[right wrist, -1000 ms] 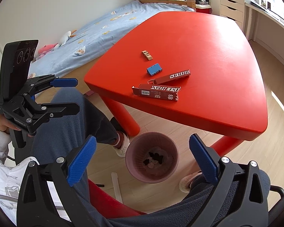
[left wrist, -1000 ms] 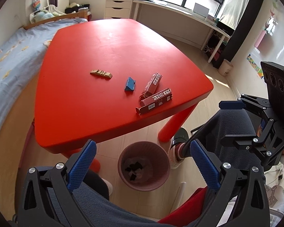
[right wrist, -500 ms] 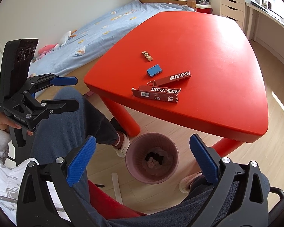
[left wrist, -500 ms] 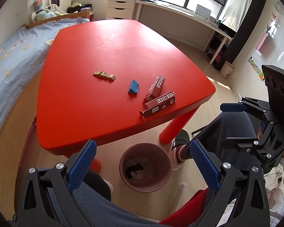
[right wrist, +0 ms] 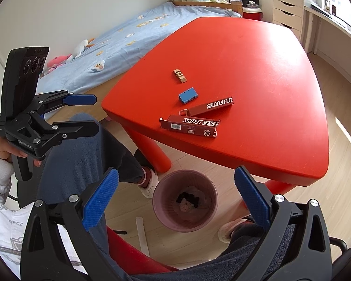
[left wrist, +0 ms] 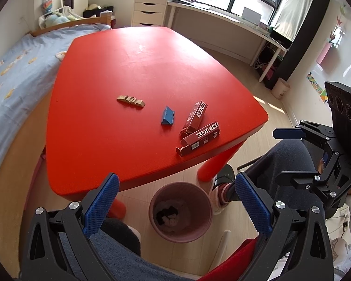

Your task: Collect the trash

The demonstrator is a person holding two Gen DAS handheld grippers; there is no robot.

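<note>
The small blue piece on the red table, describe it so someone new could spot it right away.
Find the red table and the litter near its front corner. The small blue piece lies between a tan block and two dark red cartons. It alone is blue, and it is far shorter than the cartons.

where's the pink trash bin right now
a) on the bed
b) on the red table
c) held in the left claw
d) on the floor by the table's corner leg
d: the pink trash bin stands on the floor beside the red table's corner leg, below the two dark red boxes.
</note>
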